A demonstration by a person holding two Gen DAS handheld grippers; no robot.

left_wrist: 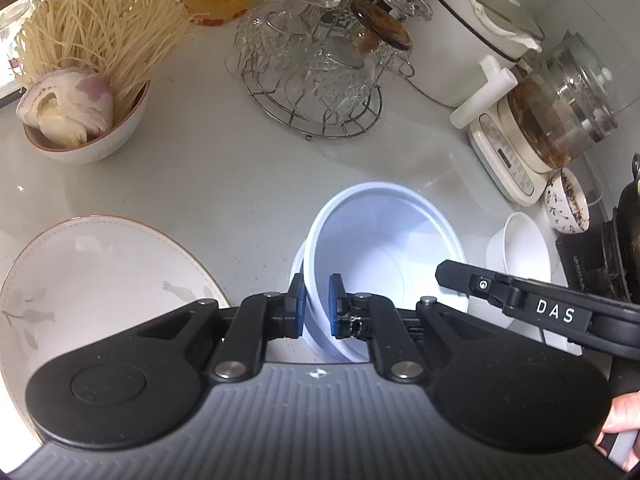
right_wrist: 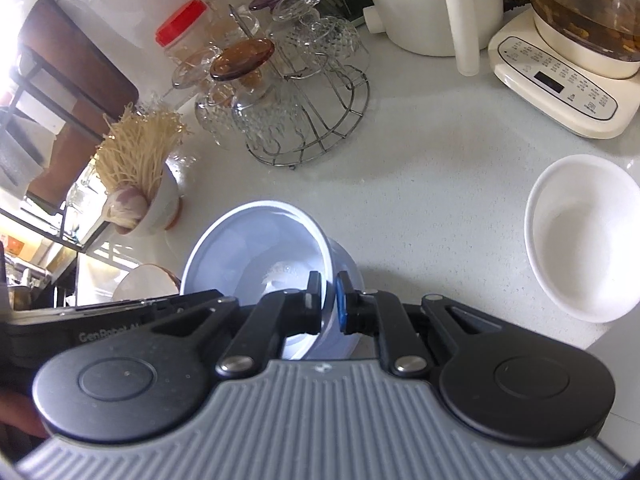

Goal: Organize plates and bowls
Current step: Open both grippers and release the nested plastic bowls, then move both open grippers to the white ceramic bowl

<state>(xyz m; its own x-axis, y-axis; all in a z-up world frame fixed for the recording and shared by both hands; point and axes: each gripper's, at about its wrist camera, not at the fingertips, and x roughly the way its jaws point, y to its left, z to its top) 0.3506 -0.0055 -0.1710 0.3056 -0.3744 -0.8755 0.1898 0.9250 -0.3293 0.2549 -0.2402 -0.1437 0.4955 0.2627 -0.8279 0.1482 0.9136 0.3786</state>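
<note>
A pale blue bowl (left_wrist: 380,248) is held between both grippers over the white counter. My left gripper (left_wrist: 317,304) is shut on its left rim, one pad inside and one outside. My right gripper (right_wrist: 329,300) is shut on the bowl's (right_wrist: 256,248) right rim in the same way. The right gripper's arm shows in the left wrist view (left_wrist: 520,296). A large white plate with a fish pattern (left_wrist: 96,280) lies at the left. A small white bowl (right_wrist: 584,236) stands at the right, also in the left wrist view (left_wrist: 524,248).
A bowl of dry noodles and garlic (left_wrist: 80,120) stands far left. A wire rack of glass cups (left_wrist: 316,76) is at the back. A white kettle (right_wrist: 432,4), a glass tea maker on its base (right_wrist: 560,80) and a patterned cup (left_wrist: 568,208) are at the right.
</note>
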